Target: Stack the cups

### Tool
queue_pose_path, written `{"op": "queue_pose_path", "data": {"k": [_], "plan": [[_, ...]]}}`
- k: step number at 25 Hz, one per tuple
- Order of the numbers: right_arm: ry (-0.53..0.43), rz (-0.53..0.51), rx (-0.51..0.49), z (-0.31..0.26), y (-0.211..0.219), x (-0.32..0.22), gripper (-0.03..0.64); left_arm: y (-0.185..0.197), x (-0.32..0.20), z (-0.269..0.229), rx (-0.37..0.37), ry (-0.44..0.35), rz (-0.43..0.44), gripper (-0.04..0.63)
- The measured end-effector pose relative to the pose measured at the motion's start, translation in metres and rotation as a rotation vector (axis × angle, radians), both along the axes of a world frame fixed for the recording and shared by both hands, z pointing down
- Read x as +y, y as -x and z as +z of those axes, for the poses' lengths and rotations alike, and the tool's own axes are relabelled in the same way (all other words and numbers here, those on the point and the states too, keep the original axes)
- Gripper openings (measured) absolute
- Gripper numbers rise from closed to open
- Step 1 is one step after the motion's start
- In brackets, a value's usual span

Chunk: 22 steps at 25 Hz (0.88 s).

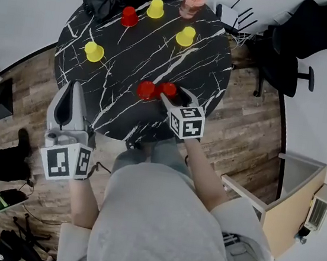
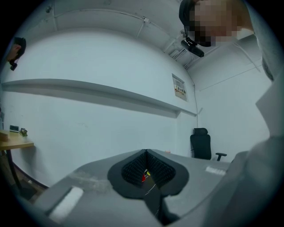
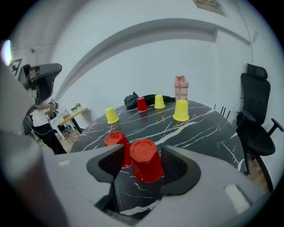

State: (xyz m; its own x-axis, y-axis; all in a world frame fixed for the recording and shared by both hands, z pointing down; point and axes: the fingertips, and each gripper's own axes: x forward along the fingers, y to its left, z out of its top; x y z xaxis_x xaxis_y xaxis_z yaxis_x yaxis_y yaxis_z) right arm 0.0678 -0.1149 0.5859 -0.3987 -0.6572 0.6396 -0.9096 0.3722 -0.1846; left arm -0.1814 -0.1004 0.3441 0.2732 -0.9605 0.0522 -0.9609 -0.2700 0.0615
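Tongs in the right hand point(image 1: 172, 93) stand open around an upturned red cup point(image 3: 145, 160) at the near edge of the black marble table point(image 1: 163, 43), pads clear of it. Left tongs point(image 1: 73, 88) hang closed and empty off the table's near-left rim.

second red cup point(image 3: 116, 141) perhaps touching right claw point(image 3: 142, 150), table point(image 1: 150, 53) centre free
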Motion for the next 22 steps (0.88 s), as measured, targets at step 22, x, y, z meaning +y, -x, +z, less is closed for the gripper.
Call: {"op": "queue_pose_path", "data": {"k": [22], "plan": [[-0.313,-0.051,-0.232,-0.138,0.003,-0.052,0.000,0.004,-0.057,0.065,-0.026,0.118,-0.072,0.082]]}}
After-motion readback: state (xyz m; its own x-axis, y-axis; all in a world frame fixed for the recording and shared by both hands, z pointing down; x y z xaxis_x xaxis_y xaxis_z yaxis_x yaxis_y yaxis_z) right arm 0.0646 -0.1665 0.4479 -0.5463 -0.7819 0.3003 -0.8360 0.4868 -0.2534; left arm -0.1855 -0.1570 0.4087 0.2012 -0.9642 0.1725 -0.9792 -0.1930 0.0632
